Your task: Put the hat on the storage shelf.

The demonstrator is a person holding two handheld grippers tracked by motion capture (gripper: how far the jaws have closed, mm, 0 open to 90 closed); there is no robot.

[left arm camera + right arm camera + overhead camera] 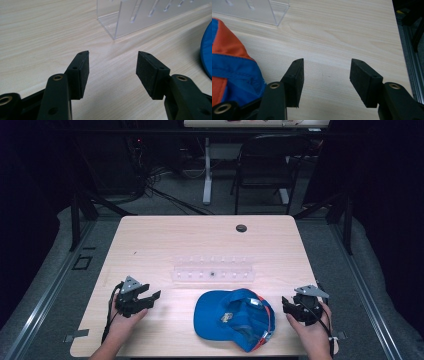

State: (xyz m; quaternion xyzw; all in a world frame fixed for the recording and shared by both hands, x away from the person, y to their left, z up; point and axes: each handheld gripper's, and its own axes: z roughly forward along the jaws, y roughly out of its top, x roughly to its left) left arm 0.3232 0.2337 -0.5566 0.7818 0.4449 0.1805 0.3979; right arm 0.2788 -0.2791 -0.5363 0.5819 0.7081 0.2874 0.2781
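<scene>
One blue cap (235, 318), upturned, brim pointing left

Both grippers' fingers (80, 72) wide apart

A lab or recording bay is showing here, not a home: a light wood-grain table (205, 245) is standing on grey carpet inside a dark, curtained-off space, with metal floor rails (50, 290) running along both sides. Behind it, bundles of black cables (150, 185) are trailing across the floor beside the white leg of a second desk (207, 170), and a black folding chair (265, 165) is sitting near it. Tape marks (81, 263) are lying on the carpet at the left, and a clear acrylic rack (212, 269) is resting mid-table.
</scene>
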